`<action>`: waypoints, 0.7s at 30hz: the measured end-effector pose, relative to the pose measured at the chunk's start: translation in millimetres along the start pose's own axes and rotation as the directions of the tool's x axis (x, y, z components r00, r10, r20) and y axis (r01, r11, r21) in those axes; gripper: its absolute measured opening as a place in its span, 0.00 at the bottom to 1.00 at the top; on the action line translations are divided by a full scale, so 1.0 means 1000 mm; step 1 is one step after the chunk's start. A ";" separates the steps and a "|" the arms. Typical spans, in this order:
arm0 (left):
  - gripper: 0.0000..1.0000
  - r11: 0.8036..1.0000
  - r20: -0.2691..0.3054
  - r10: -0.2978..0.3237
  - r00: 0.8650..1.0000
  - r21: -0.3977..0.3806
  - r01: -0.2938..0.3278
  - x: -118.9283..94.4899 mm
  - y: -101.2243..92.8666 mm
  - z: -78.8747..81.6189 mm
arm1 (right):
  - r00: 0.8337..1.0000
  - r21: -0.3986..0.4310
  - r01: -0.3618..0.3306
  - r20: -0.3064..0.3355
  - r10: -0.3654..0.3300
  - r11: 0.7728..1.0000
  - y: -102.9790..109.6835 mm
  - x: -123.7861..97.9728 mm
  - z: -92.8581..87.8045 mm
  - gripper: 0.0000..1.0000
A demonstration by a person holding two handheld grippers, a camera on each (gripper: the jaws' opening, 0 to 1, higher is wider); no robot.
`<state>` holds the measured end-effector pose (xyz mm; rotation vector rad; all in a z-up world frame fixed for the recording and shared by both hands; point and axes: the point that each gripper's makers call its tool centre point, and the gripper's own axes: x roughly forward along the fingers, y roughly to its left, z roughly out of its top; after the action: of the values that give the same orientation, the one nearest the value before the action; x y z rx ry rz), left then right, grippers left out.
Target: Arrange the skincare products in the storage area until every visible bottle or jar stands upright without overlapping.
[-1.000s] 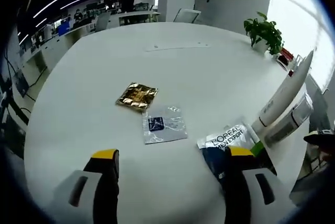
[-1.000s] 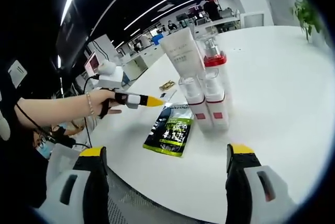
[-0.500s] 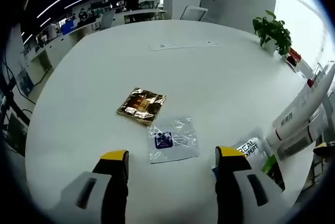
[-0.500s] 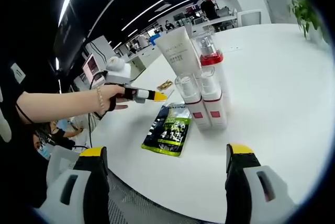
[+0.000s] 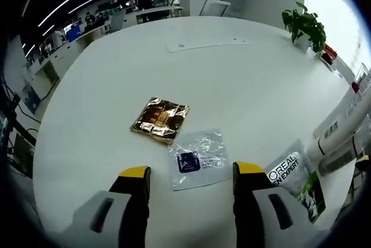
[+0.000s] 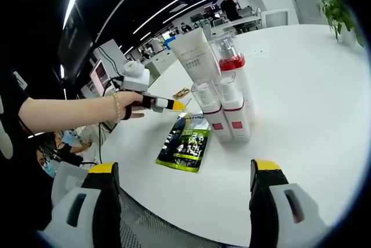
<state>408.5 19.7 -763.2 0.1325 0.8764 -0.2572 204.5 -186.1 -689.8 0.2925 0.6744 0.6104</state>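
- Left tool (image 5: 188, 174): two black jaws with yellow tips, on pale grey housings, each with a dark oval slot.
- Right tool (image 6: 184, 174): the same build, with black jaws, yellow tips and grey slotted housings.
- Left tool seen from the right gripper view: white rounded body, black-and-white shaft, yellow tip.
- Hand (image 6: 130, 106): bare forearm, thin bracelet (image 6: 117, 106) at the wrist.

Left claw (image 5: 190, 174) open above white bench (image 5: 232, 74). Clear sachet (image 5: 197, 159) between jaws; gold sachet (image 5: 161, 119) just beyond. L'Oreal pouch (image 5: 295, 177), white tubes (image 5: 345, 135) near right edge.
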 end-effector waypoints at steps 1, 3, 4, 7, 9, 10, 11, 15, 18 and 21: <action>0.55 1.000 -0.002 0.003 1.000 0.004 -0.003 0.002 0.002 0.000 | 1.000 0.000 0.000 -0.002 0.000 1.000 0.000 0.000 0.000 0.93; 0.55 1.000 -0.002 0.010 1.000 0.011 -0.010 0.004 0.004 0.001 | 1.000 0.000 0.000 -0.003 0.000 1.000 0.000 0.000 0.000 0.93; 0.55 1.000 0.001 0.011 1.000 0.013 -0.011 0.003 0.004 0.001 | 1.000 -0.001 0.000 -0.002 0.000 1.000 0.000 0.000 0.000 0.93; 0.53 1.000 0.004 0.008 1.000 0.017 -0.008 0.006 0.003 0.002 | 1.000 -0.001 0.001 -0.004 -0.001 1.000 0.000 0.000 -0.001 0.93; 0.49 1.000 0.006 0.006 1.000 0.023 -0.007 0.007 0.002 0.003 | 1.000 -0.001 0.003 -0.003 -0.003 1.000 0.000 0.000 -0.001 0.93; 0.44 1.000 0.005 0.002 1.000 0.026 -0.002 0.007 0.000 0.003 | 1.000 -0.001 0.003 -0.003 -0.003 1.000 0.000 0.000 0.000 0.93; 0.39 0.999 0.007 -0.003 1.000 0.032 0.003 0.006 -0.003 0.003 | 1.000 0.000 0.004 -0.001 -0.004 1.000 0.000 0.000 0.000 0.93; 0.39 1.000 0.006 -0.012 1.000 0.023 0.011 0.007 -0.003 0.001 | 1.000 0.001 0.005 0.000 -0.005 1.000 -0.001 0.000 0.000 0.93; 0.39 1.000 0.004 -0.015 1.000 0.023 0.015 0.004 -0.003 0.000 | 1.000 -0.003 0.005 0.000 -0.005 1.000 -0.001 0.000 0.000 0.93; 0.39 1.000 0.015 -0.019 1.000 0.025 0.019 -0.001 -0.003 -0.001 | 1.000 -0.005 0.003 0.001 -0.003 1.000 0.000 0.000 0.001 0.93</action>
<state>405.7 17.0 -763.1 0.1454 0.8602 -0.2865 204.9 -186.2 -689.2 0.2870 0.6719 0.6085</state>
